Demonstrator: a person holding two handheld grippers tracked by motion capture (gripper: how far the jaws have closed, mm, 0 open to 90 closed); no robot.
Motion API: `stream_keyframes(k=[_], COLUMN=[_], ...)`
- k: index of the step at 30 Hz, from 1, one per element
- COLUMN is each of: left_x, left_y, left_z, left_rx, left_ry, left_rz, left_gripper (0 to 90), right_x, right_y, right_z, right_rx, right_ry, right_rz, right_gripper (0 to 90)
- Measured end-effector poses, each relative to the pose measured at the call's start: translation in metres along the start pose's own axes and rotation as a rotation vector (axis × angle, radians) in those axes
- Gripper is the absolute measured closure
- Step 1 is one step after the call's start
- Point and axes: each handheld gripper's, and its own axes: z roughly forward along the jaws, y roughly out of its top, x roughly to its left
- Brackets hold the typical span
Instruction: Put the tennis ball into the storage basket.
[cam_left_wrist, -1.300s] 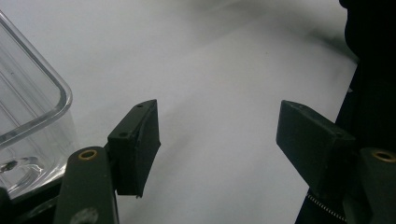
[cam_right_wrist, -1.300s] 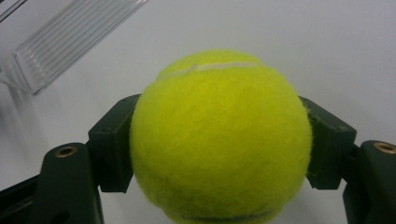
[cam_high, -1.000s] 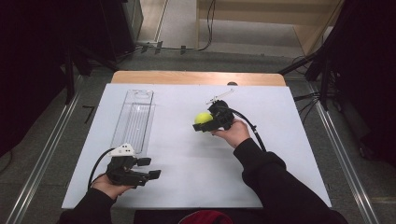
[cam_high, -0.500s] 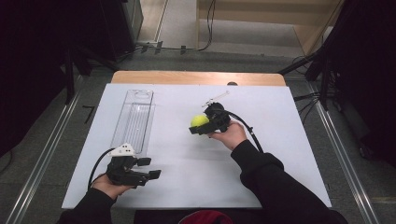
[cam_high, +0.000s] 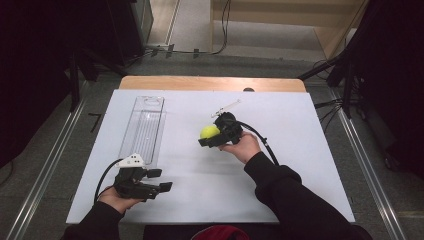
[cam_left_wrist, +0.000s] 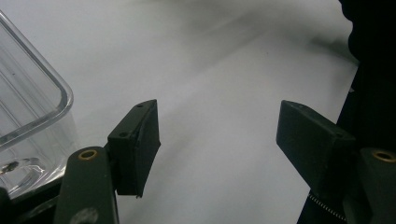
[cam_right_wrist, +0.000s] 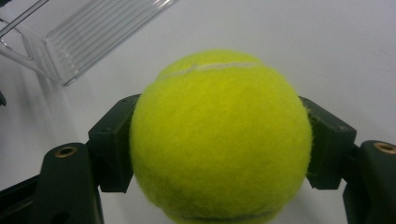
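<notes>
A yellow-green tennis ball (cam_high: 209, 131) (cam_right_wrist: 220, 140) is clamped between the jaws of my right gripper (cam_high: 209, 136) (cam_right_wrist: 219, 149), held over the middle of the white table. A long clear plastic tray (cam_high: 144, 129) (cam_right_wrist: 95, 35) lies empty to the left of the ball. My left gripper (cam_high: 161, 181) (cam_left_wrist: 217, 144) rests near the front left of the table, just below the tray's near end (cam_left_wrist: 28, 121). Its jaws stand wide apart with bare table between them.
The white table top (cam_high: 280, 165) spans most of the high view, with a wooden strip (cam_high: 210, 83) along its far edge. A thin clear stick (cam_high: 226, 108) lies behind the right gripper. Metal rails (cam_high: 370, 175) run along both sides on the floor.
My right gripper has carried the tennis ball slightly left and toward the near side. The left gripper has stayed put.
</notes>
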Motion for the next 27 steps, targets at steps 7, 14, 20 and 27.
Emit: stream_keyframes(k=[7, 14, 20, 27], left_x=[0.0, 0.0, 0.001, 0.001], left_y=[0.0, 0.0, -0.001, -0.001], left_z=[-0.001, 0.0, 0.0, 0.0], left_rx=[-0.004, 0.0, -0.003, -0.002], left_ry=[0.0, 0.001, -0.002, -0.003], left_rz=[-0.002, -0.002, -0.005, -0.004], left_gripper=[30.9, 30.9, 30.9, 30.9], right_x=[0.006, 0.012, 0.018, 0.024], right_y=[0.0, 0.003, 0.009, 0.015], right_z=[0.006, 0.009, 0.014, 0.02], right_rx=[0.014, 0.006, 0.008, 0.007], right_ry=[0.006, 0.011, 0.018, 0.028], right_rz=[-0.013, -0.026, -0.039, -0.043], right_gripper=[23.8, 23.8, 23.8, 23.8])
